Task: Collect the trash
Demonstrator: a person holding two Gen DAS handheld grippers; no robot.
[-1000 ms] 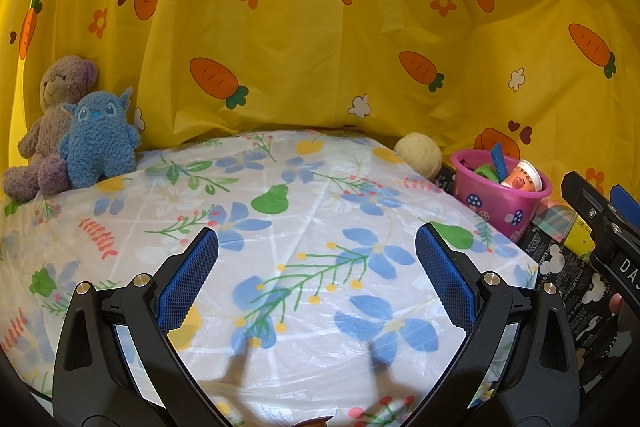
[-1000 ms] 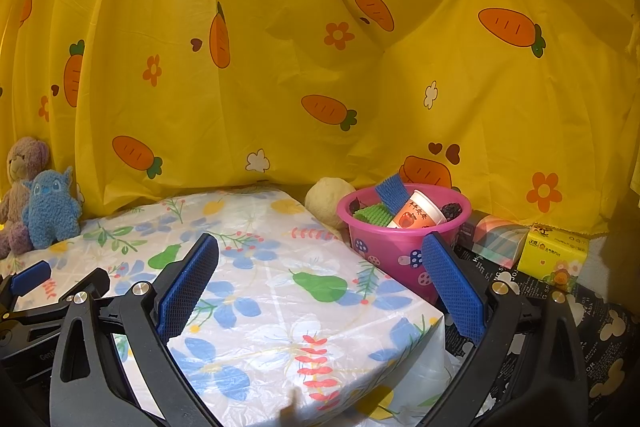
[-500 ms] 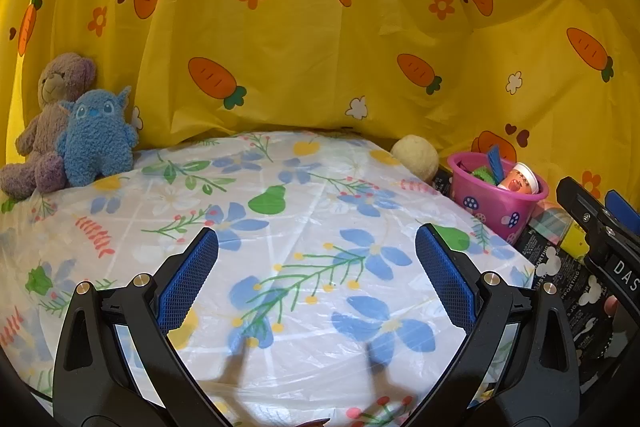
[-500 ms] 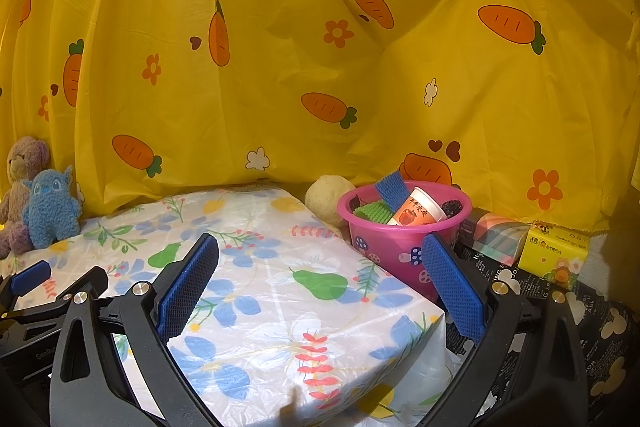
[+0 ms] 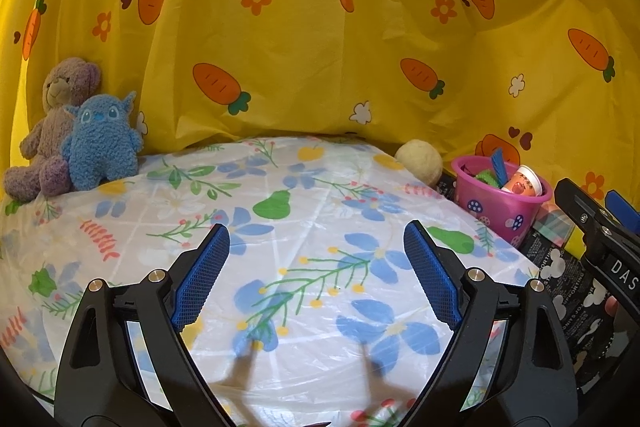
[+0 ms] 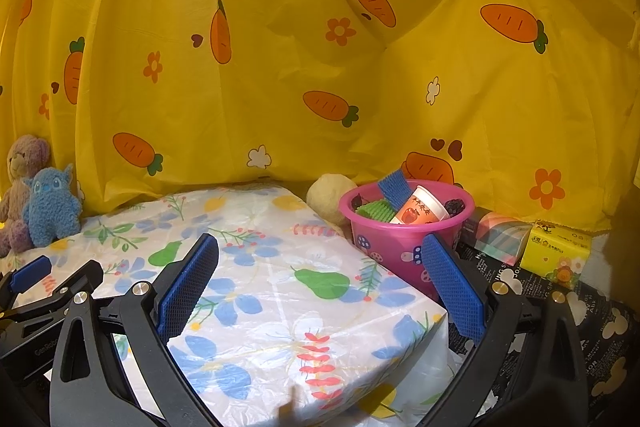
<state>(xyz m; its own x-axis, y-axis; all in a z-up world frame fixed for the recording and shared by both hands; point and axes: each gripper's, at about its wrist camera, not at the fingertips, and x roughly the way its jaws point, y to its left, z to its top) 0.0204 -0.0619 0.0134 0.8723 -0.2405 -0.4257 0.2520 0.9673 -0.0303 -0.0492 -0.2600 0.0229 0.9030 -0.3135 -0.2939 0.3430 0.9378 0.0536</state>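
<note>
A pink plastic bucket [image 6: 404, 239] printed with mushrooms stands just off the far right edge of a table covered in a floral plastic cloth [image 6: 280, 291], at about two o'clock from the right gripper [image 6: 320, 281]. The trash sits inside it: a paper cup [image 6: 420, 211] lying tilted against the rim, a green ridged piece [image 6: 375, 209], a blue strip [image 6: 394, 187] poking up, and something dark I cannot identify.

The right gripper hovers with its jaws spread wide and nothing between them. The left gripper [image 5: 316, 271] is over the cloth at about nine o'clock from the bucket; its jaws are closing slightly, also on nothing.

The cup looks light and easily crushed, so a gentle pinch across its rim seems best. The bucket is probably light and stiff but smooth; its rim looks like the surest hold.
</note>
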